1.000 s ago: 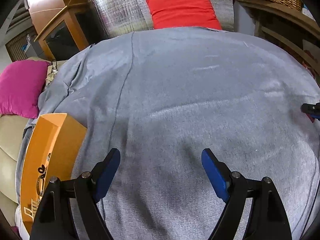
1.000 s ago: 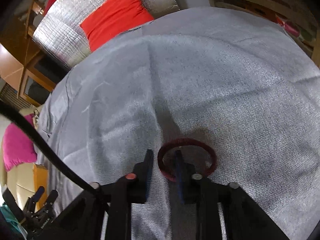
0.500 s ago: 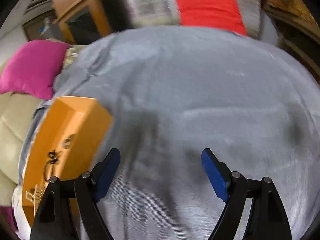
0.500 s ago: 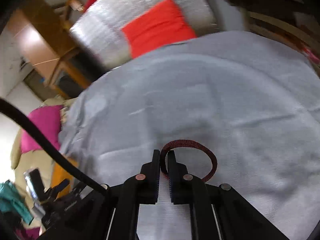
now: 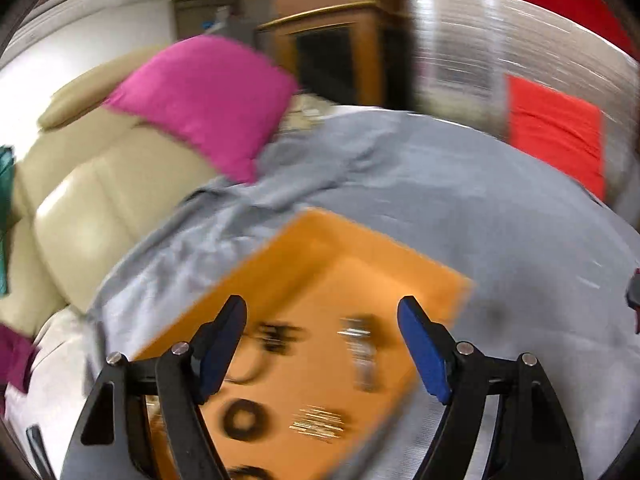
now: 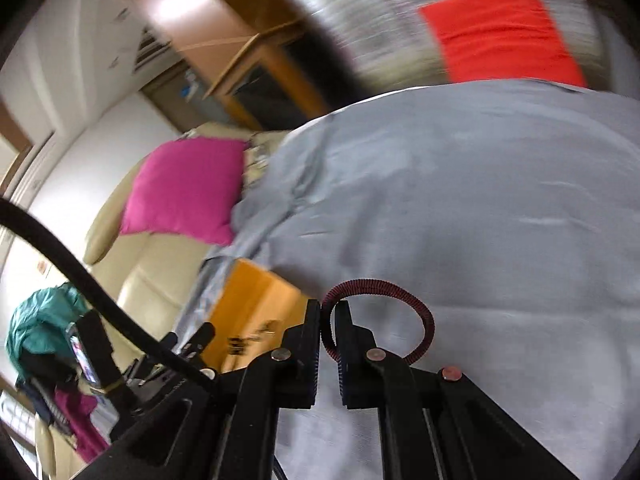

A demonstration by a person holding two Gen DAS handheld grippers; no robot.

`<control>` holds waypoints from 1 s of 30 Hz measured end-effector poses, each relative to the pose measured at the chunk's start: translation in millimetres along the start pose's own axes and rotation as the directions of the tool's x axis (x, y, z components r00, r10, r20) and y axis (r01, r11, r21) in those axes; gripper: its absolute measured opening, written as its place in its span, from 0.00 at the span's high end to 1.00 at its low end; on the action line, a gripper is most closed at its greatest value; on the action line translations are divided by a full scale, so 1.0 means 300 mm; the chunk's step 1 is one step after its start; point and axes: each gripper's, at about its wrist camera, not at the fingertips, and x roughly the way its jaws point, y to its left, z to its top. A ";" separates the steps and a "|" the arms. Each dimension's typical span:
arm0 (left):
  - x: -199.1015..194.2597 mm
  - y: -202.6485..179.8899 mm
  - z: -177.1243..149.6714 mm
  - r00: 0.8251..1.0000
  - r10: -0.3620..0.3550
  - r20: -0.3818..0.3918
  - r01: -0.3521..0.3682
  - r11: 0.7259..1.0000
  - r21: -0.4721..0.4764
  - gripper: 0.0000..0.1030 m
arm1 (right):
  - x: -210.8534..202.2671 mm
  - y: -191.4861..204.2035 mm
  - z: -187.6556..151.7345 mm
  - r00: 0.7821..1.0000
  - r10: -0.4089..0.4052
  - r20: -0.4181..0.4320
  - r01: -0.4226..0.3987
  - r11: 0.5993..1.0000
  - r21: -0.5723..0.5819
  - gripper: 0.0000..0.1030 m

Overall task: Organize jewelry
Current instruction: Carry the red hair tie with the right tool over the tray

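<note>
The right claw (image 6: 328, 322) is clamped on a dark red bangle (image 6: 380, 316) above the grey cloth (image 6: 480, 200), not yet in the orange tray (image 5: 360, 280) already holding several blurred pieces, where the empty left claw (image 5: 322, 340), wide apart, has just narrowed slightly.

A lived-in room is shown, blurred by motion.
A cream sofa (image 5: 104, 184) with a magenta cushion (image 5: 208, 96), a wooden cabinet (image 5: 332, 56) and white walls (image 6: 80, 152) are seen.
</note>
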 end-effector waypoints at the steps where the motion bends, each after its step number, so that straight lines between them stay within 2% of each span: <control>1: 0.018 0.035 0.007 1.000 0.013 -0.010 -0.013 1.000 -0.022 0.25 | 0.027 0.033 0.002 1.000 0.007 -0.009 -0.008 1.000 -0.014 0.92; 6: 0.118 0.266 0.020 0.992 0.093 -0.091 -0.105 0.984 -0.146 0.27 | 0.246 0.230 0.028 0.994 0.049 -0.095 -0.057 0.995 -0.081 0.92; 11: 0.180 0.359 0.000 0.981 0.111 -0.161 -0.140 0.973 -0.183 0.27 | 0.478 0.380 0.031 0.977 0.069 -0.200 -0.093 0.989 -0.114 0.92; 15: 0.239 0.394 -0.010 0.971 0.111 -0.209 -0.151 0.971 -0.184 0.27 | 0.664 0.441 0.031 0.959 0.028 -0.281 -0.068 0.989 -0.133 0.92; 16: 0.245 0.403 -0.011 0.971 0.108 -0.215 -0.149 0.972 -0.184 0.27 | 0.688 0.445 0.029 0.952 0.034 -0.303 -0.081 0.986 -0.144 0.92; 19: 0.265 0.416 -0.014 0.968 0.099 -0.231 -0.144 0.972 -0.187 0.27 | 0.793 0.460 0.029 0.940 -0.004 -0.340 -0.050 0.988 -0.148 0.92; 25: 0.316 0.422 -0.026 0.958 0.099 -0.270 -0.148 0.975 -0.168 0.27 | 0.956 0.442 0.002 0.908 -0.107 -0.406 0.044 0.986 -0.161 0.91; 30: 0.361 0.390 -0.044 0.948 0.058 -0.313 -0.109 0.983 -0.146 0.27 | 0.989 0.417 -0.009 0.896 -0.114 -0.428 0.067 0.990 -0.125 0.90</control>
